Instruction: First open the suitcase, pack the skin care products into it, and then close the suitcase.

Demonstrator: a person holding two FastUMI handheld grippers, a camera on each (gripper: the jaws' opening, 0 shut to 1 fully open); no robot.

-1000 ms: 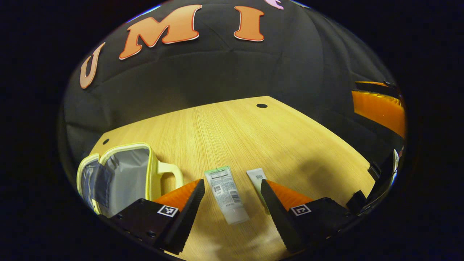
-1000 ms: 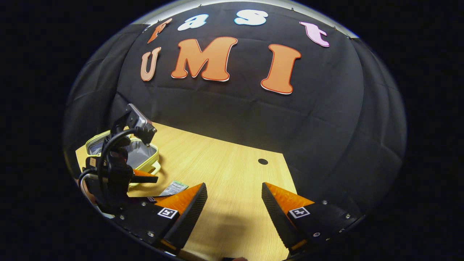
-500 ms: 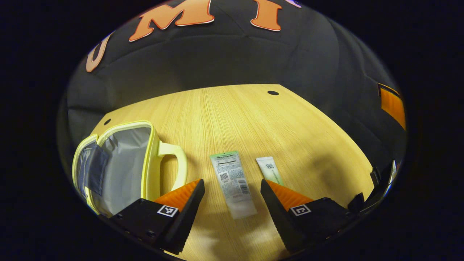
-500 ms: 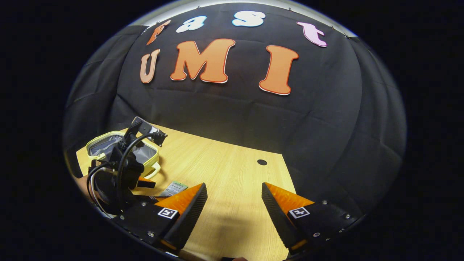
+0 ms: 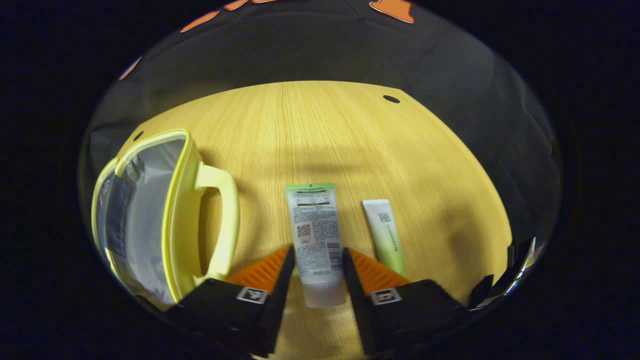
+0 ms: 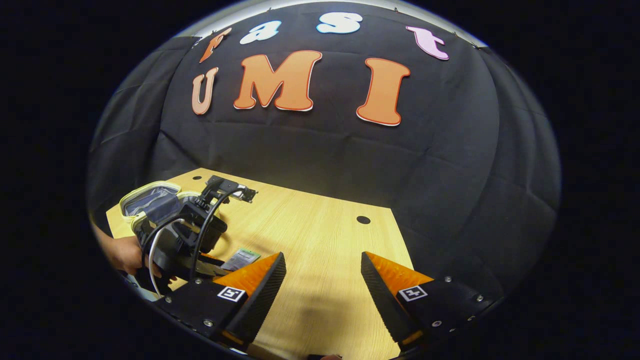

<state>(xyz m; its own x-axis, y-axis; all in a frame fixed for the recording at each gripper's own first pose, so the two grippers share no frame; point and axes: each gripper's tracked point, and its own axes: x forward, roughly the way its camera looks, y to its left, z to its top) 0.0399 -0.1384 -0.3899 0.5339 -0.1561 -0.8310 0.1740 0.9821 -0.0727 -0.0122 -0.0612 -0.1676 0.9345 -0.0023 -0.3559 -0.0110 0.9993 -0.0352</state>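
The open yellow suitcase (image 5: 177,200), grey-lined with a handle, lies at the left in the left gripper view. Two skin care tubes lie flat on the wooden table (image 5: 320,130) to its right. The bigger white tube (image 5: 312,220) has a green end, and my left gripper (image 5: 317,249) is shut on its lower part, low over the table. The slim tube (image 5: 387,230) lies just right of it, untouched. In the right gripper view my right gripper (image 6: 322,260) hangs open above the table with nothing in it. Left of it are the left gripper (image 6: 185,240), the suitcase (image 6: 150,197) and the tube's end (image 6: 241,259).
A hand (image 6: 122,255) holds the left gripper at the table's left. The table has a round cable hole (image 6: 363,219) near its far edge. Black cloth walls close in behind and to the right.
My left gripper has tipped down and come forward over the bigger tube, and its fingers have closed onto it. The right gripper has hardly moved.
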